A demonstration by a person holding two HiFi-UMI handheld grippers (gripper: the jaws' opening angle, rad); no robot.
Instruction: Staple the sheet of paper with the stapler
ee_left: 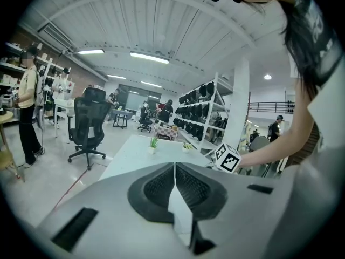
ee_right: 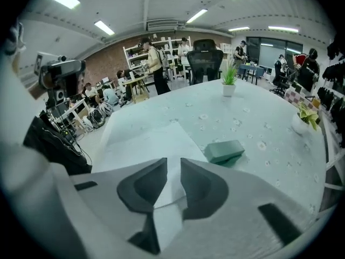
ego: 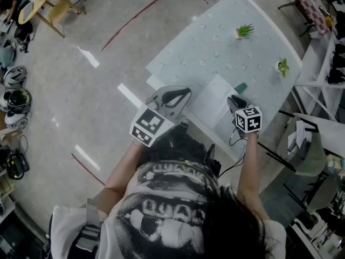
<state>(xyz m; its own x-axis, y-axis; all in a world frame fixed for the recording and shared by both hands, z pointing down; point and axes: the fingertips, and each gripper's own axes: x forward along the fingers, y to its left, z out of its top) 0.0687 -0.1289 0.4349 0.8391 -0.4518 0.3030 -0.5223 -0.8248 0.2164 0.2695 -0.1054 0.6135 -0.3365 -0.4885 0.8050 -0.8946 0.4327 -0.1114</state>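
- Your right tool (ee_right: 173,165) is released, its jaws a little apart and empty, and the sheet of paper (ee_right: 148,139) lies flat on the counter (ee_right: 259,117) below it.
- The stapler (ee_right: 224,151) sits just ahead, to the right, at the paper's edge, lying sideways.
- Your left tool (ee_left: 174,166) is clenched, empty and farther off.
- From above, the stapler is mostly hidden.

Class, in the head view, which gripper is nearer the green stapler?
Right. The right gripper hangs just short of the green stapler; the left gripper is at the opposite edge of the sheet of paper, clearly farther.
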